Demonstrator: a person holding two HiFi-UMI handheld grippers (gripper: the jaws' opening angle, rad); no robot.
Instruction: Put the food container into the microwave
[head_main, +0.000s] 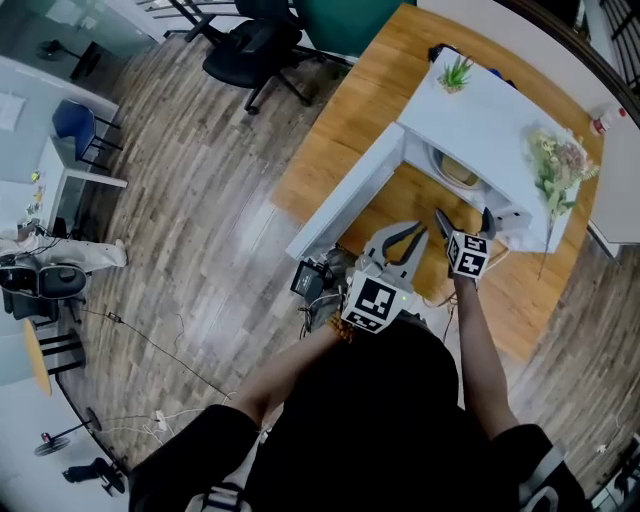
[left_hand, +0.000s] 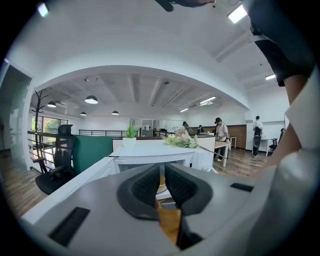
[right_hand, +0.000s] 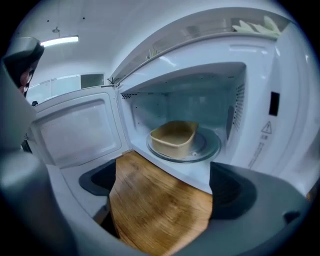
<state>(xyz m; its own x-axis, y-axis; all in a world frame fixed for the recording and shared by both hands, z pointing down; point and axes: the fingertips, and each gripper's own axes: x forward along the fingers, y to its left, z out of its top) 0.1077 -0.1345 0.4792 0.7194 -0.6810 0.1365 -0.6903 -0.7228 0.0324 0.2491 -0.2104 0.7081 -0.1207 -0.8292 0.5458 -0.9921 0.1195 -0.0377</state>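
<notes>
We are thinking the job is almost over. The food container (right_hand: 173, 137) is sitting inside the microwave (right_hand: 260, 100), on the round glass plate (right_hand: 207, 146), and nothing is touching it. The door (right_hand: 75, 130) is hanging wide open on the left side. So the putting-in step looks done to us. We are guessing the next move is closing the door, and for that a gripper would have to get behind the door and push it gently round.

The right gripper (right_hand: 162, 187) is pointing straight into the open microwave, low over the wooden table (right_hand: 160, 210). Its jaws are standing wide apart, with only table showing between them. The left gripper (left_hand: 162, 186) is waiting just beside it, on the door side, and its jaws are closed together and holding nothing. Both arms are reaching forward from the body.
</notes>
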